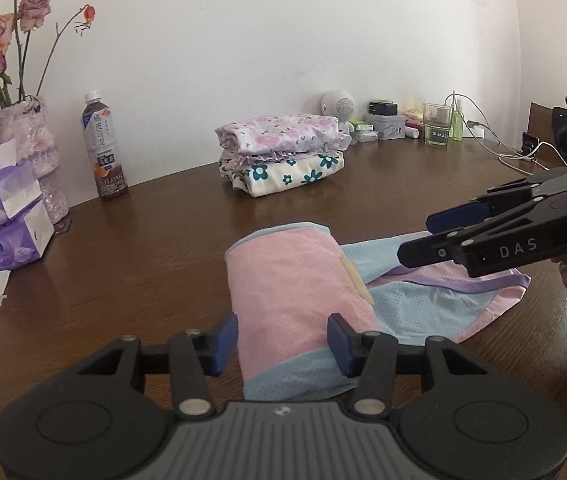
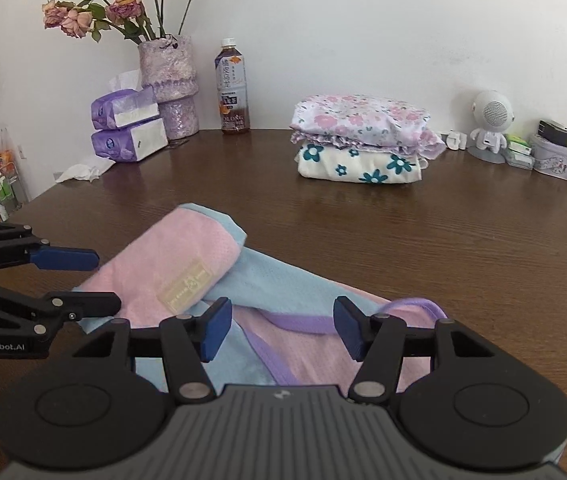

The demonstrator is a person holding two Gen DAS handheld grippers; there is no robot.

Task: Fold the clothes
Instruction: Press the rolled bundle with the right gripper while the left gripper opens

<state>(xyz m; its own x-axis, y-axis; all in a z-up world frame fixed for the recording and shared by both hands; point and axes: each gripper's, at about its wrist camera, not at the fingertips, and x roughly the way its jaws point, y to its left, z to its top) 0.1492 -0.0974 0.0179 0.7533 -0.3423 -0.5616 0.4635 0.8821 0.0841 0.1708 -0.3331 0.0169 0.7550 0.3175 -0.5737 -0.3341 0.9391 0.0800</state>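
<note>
Garment (image 1: 299,292) beneath both parted fingers (image 1: 225,344)

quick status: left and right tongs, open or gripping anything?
Left tongs: open, over the pink and blue garment, nothing held.
Right tongs: open, above the same garment, nothing held.
</note>
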